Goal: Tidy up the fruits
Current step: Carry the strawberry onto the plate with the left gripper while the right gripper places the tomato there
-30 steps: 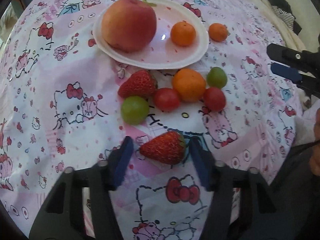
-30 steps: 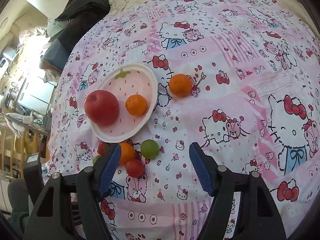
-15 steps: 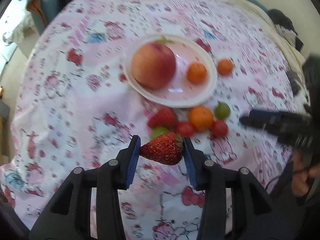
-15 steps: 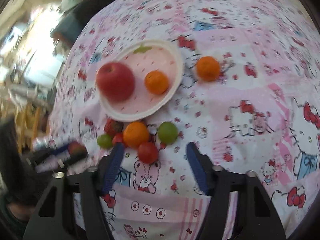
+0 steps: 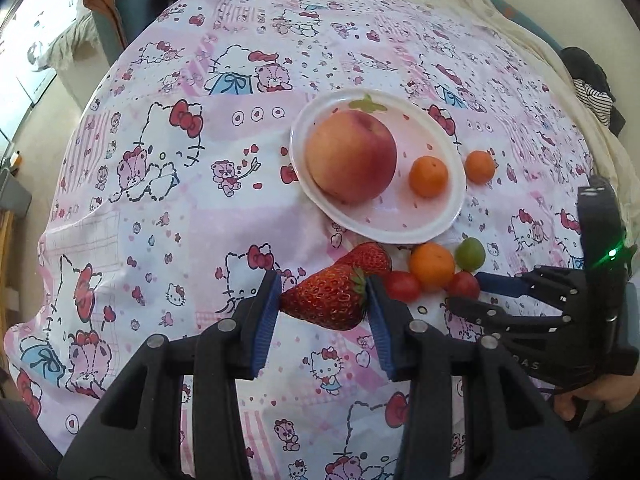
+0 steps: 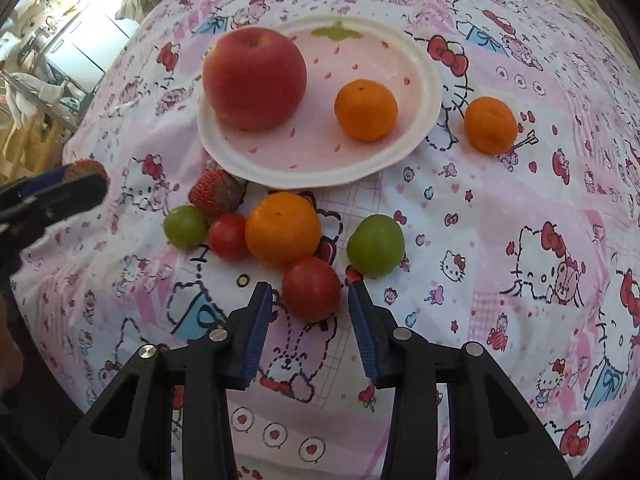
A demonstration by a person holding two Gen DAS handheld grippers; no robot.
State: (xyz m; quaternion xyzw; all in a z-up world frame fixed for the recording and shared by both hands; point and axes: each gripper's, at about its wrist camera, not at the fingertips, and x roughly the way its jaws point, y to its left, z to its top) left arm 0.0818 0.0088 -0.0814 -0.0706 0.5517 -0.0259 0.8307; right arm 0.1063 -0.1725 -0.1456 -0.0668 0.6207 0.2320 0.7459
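My left gripper is shut on a red strawberry and holds it above the cloth. My right gripper points down at the fruit cluster. Its jaws are closing around a red tomato, with a thin gap still showing on each side. Touching that tomato is a large orange, with a green fruit beside it. A second tomato, another green fruit and a strawberry lie to the left. The white plate holds an apple and a mandarin.
Another mandarin lies on the patterned tablecloth just right of the plate. A hand holds the right gripper at the table's right edge. A chair and dark clothes lie beyond the table.
The left gripper closed on the strawberry and lifted it off the cloth. The right gripper came down to the fruit cluster and narrowed its jaws around the red tomato.
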